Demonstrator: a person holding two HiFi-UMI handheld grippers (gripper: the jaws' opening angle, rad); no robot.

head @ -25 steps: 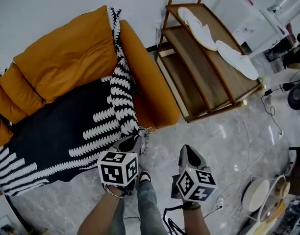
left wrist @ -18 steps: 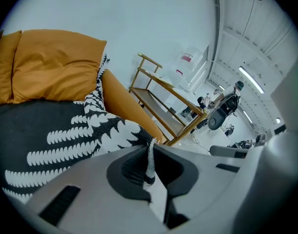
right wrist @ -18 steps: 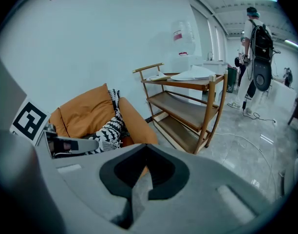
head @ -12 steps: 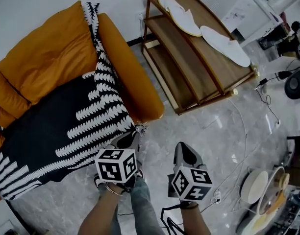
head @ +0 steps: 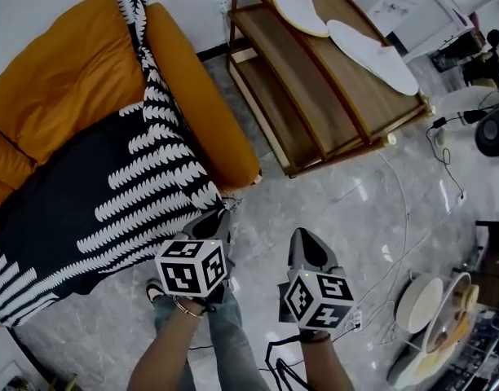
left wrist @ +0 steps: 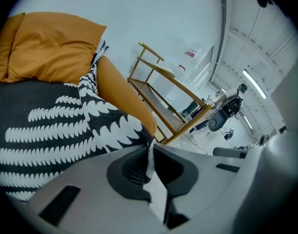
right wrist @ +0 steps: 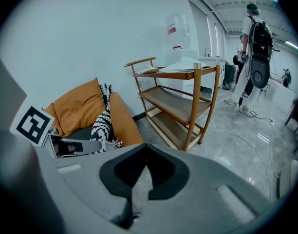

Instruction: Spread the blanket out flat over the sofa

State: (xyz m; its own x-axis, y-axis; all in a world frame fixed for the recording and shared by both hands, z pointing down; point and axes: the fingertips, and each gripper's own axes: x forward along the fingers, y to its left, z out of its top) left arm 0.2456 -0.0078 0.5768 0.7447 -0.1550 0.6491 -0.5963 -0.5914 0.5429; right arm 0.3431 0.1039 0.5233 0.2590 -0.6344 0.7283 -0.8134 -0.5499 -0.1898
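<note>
Mostly flat, the black-and-white blanket (head: 94,194) drapes the orange sofa (head: 62,88).

Blocked at left by sofa (head: 192,96) and at upper right by rack (head: 315,112), open over bare floor (head: 315,210) between and in front of them, with cables (head: 408,210) and round clutter (head: 433,308) crowding the right.

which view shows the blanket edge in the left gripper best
The left gripper view: the blanket edge sits pinched in the left gripper, jaws closed. The head view shows the blanket spread on the sofa, the pinch mostly hidden by the gripper. The right gripper view shows only a distant strip.
</note>
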